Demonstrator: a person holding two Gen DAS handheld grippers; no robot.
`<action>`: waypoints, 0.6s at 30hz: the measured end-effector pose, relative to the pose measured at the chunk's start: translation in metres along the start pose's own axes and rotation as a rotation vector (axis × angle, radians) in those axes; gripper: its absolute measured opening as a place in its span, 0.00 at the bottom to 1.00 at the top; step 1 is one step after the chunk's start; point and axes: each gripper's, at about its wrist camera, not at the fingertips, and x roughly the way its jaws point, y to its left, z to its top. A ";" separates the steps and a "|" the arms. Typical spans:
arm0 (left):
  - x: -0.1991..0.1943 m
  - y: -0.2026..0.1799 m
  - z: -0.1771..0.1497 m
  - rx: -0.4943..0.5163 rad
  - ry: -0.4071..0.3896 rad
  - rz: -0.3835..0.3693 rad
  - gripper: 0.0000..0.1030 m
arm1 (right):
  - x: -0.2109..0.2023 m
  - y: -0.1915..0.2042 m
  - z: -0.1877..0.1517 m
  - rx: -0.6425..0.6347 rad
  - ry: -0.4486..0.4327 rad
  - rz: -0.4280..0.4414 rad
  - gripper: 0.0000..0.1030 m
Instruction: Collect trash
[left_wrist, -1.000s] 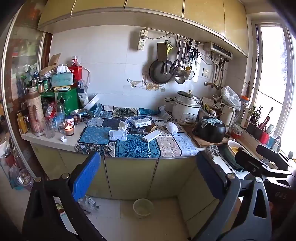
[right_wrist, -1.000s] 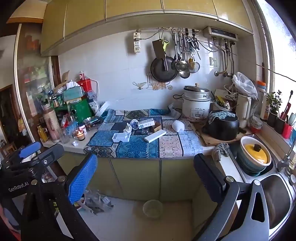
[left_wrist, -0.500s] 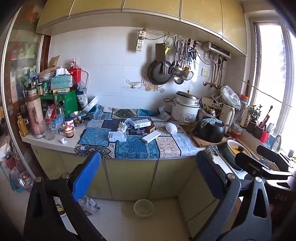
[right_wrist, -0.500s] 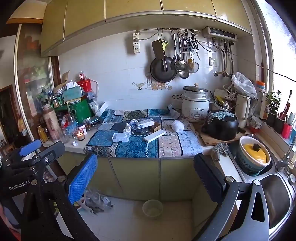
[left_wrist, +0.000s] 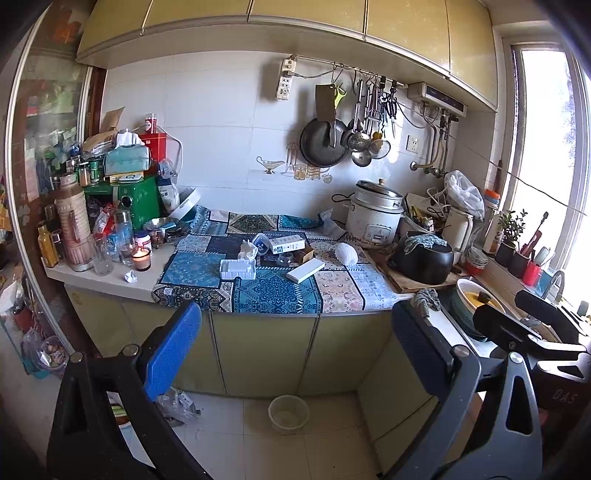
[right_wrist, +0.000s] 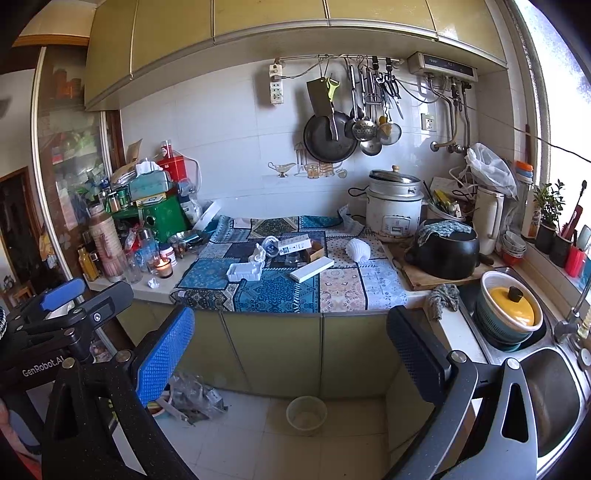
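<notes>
Loose trash lies on the patterned cloth on the counter: a white plastic tray (left_wrist: 238, 268) (right_wrist: 243, 272), a crumpled tissue (left_wrist: 248, 249), a long white box (left_wrist: 306, 269) (right_wrist: 312, 269), a printed carton (left_wrist: 288, 243) and a white ribbed wad (left_wrist: 346, 253) (right_wrist: 358, 249). A small paper ball (left_wrist: 130, 276) sits on the bare counter near a lit candle (left_wrist: 141, 256). My left gripper (left_wrist: 295, 350) and my right gripper (right_wrist: 291, 354) hang open in front of the cabinet doors, well short of the counter, holding nothing. Each gripper shows at the edge of the other's view.
A small round tub (left_wrist: 289, 408) (right_wrist: 306, 413) stands on the floor tiles, with crumpled plastic bags (right_wrist: 195, 398) to its left. Bottles and jars (left_wrist: 74, 229) crowd the counter's left end. A rice cooker (left_wrist: 375, 214), a black pot (left_wrist: 424, 258) and the sink (right_wrist: 546, 398) fill the right.
Almost nothing: both views have drifted only slightly, and both grippers have stayed open and empty.
</notes>
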 end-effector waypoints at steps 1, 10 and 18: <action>0.000 0.001 0.000 -0.001 0.000 0.001 1.00 | 0.000 0.000 0.000 0.000 0.000 0.000 1.00; 0.000 0.003 0.000 -0.013 0.001 0.007 1.00 | -0.001 0.000 -0.001 0.002 -0.002 0.001 1.00; -0.001 0.003 -0.001 -0.014 0.001 0.010 1.00 | -0.002 0.001 -0.001 0.004 -0.002 0.000 1.00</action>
